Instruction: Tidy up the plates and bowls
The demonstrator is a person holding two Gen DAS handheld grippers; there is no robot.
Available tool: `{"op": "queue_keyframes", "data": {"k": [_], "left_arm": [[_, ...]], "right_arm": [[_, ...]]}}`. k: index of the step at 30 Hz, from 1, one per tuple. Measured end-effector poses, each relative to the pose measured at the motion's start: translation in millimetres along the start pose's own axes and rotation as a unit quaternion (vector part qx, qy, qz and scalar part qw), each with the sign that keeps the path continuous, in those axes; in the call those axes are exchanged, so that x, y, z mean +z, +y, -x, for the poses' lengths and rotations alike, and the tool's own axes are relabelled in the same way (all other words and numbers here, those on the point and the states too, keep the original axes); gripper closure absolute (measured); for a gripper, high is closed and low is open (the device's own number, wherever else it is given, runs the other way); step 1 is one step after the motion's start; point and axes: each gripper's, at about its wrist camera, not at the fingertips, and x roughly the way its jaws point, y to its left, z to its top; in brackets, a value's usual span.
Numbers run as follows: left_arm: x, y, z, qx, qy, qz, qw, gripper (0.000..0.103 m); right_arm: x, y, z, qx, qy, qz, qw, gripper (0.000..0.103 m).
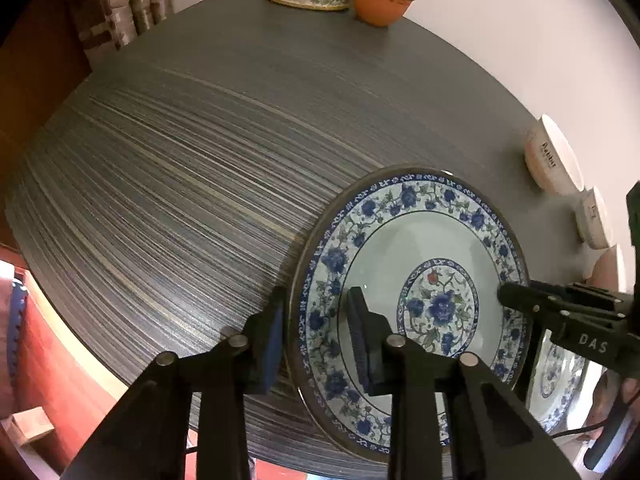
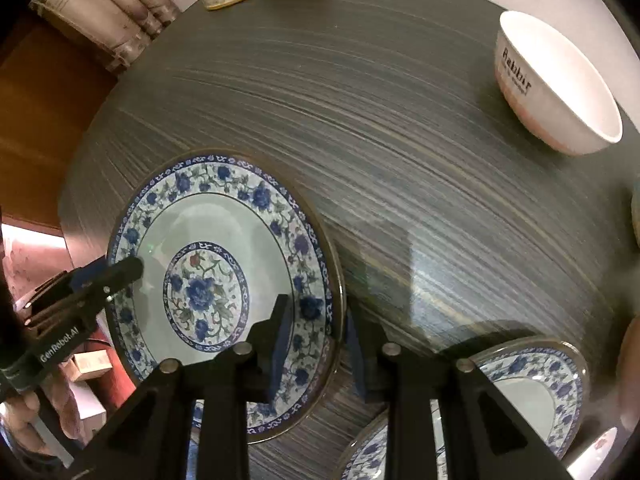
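Both tools are held part-open astride the plate rim — left tool, right tool — contact cannot be told.

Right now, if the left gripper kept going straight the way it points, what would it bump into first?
Its jaws already straddle the near rim of the blue floral plate, so the left gripper would push into that rim almost at once. Beyond it lies bare dark table. Depth is hard to judge here.

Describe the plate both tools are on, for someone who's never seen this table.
On the dark striped table, go to the near edge. The blue floral plate there lies flat and alone, left tool and right tool at opposite rims; similar plates sit farther right.
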Motion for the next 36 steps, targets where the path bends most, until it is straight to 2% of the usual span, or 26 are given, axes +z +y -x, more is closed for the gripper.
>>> {"op": "queue_keyframes", "data": {"k": [2,7,12,16,22,27,31,36], "left_arm": [[1,-1,-1,-0.011,0.004,0.0,0.9999,0.081],[6,-10,10,-0.007,-0.017,-0.014,0.9997,0.082],[5,-33,39,-0.018,-0.035,-0.05,0.998,0.082],[-10,-76,56,-0.033,-0.033,-0.098,0.9941,0.082],[-43,-164,39,-0.06,0.001,-0.166,0.9842,0.079],[-64,-207,15,-0.047,0.017,-0.191,0.9803,0.078],[-67,-213,5,-0.032,0.019,-0.194,0.9803,0.077],[-65,-214,-9,-0.017,0.023,-0.198,0.9797,0.076]], "right_arm": [[-2,-2,3,-0.004,-0.001,-0.003,1.0,0.076],[-1,0,12,-0.004,-0.015,-0.007,1.0,0.076],[-12,-15,51,-0.013,-0.048,-0.008,0.999,0.076],[-44,-50,81,-0.02,-0.06,-0.03,0.998,0.076],[-113,-118,113,-0.065,-0.059,-0.092,0.992,0.076],[-146,-164,103,-0.058,-0.051,-0.136,0.988,0.076],[-158,-180,91,-0.044,-0.047,-0.142,0.988,0.076],[-154,-179,81,-0.048,-0.046,-0.132,0.989,0.076]]}}
